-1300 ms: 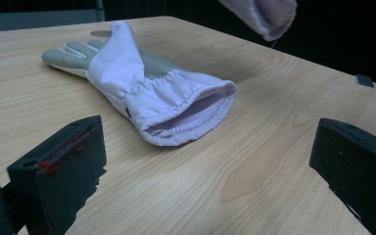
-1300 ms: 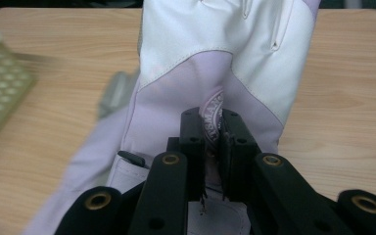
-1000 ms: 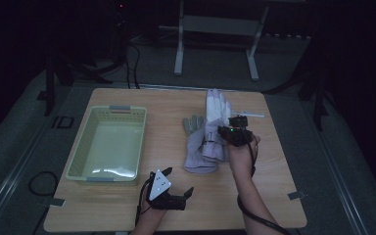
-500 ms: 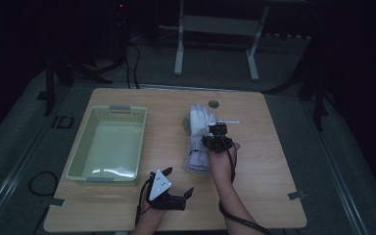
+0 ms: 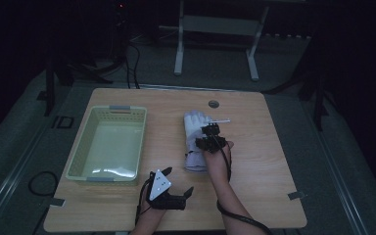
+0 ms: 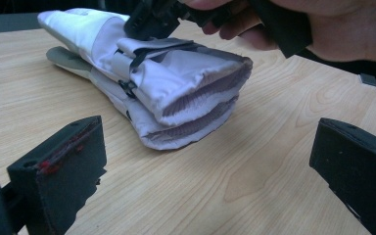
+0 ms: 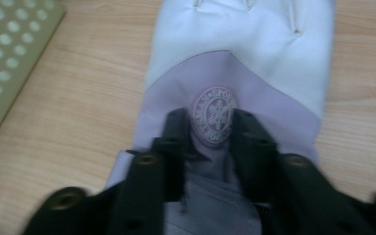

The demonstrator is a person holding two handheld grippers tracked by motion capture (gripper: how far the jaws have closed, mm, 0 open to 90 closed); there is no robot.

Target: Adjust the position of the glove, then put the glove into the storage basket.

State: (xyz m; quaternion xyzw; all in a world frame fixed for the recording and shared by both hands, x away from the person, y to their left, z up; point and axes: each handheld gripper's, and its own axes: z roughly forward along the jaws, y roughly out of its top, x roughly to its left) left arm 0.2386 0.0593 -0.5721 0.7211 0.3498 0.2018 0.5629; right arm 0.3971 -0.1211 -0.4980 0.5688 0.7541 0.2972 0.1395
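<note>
Two pale lilac-and-white gloves lie stacked on the wooden table, cuffs toward me; in the left gripper view the stacked gloves show their ribbed cuffs. My right gripper points down on the upper glove. Its jaws have just been opening and the right gripper now stands open a little, straddling the round logo patch. My left gripper rests open near the table's front edge. Nothing lies between the left gripper's jaws, which face the cuffs.
A pale green perforated basket stands on the left half of the table; its corner lies left of the gloves. A round cable hole sits near the far edge. A metal stand is on the floor beyond.
My right hand came left and down, bringing the glove it gripped onto the other glove. Its jaws have since parted. The left gripper has not moved.
</note>
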